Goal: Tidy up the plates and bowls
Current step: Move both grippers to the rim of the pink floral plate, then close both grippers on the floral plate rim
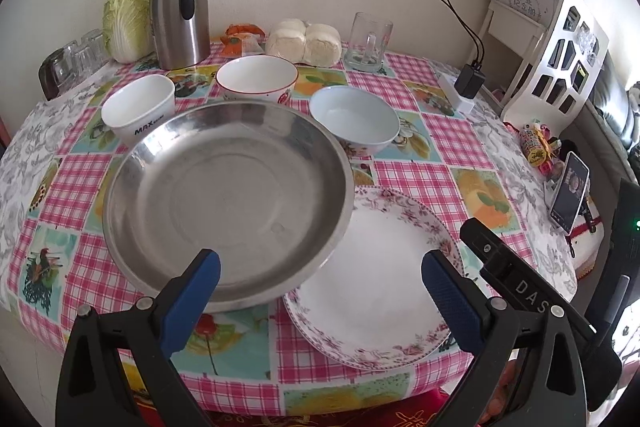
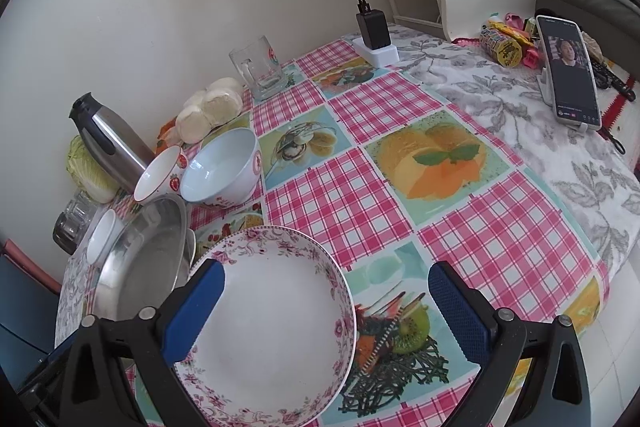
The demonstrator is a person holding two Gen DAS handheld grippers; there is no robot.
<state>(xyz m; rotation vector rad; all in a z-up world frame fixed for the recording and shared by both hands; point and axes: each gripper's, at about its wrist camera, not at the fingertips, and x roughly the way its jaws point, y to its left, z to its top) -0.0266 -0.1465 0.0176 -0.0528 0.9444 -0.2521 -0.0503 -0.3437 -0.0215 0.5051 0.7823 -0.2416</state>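
Steel plate: wide, shallow, near the table's front edge; its right rim overlaps the left rim of the floral plate (looks propped on it, slightly tilted).
Floral plate: white with pink flower border, flat on the checked tablecloth, just right of the steel plate.
Bowls: three in a row behind the steel plate. White cup-shaped bowl marked "MAX" at left; red-rimmed bowl in the middle; pale blue bowl at right. All upright, apart from each other, each close to the steel plate's far rim.
Left claw: blue-padded fingers spread wide, holding nothing, hovering over the near edge where the two plates meet.
Right claw: fingers spread wide, gripping nothing; the floral plate lies below its left finger (contact cannot be told).
Back of table: steel thermos jug, cabbage, wrapped buns, glass mug, all along the wall.
Right side: charger on a white power strip, phone propped with its screen lit, white shelf unit.
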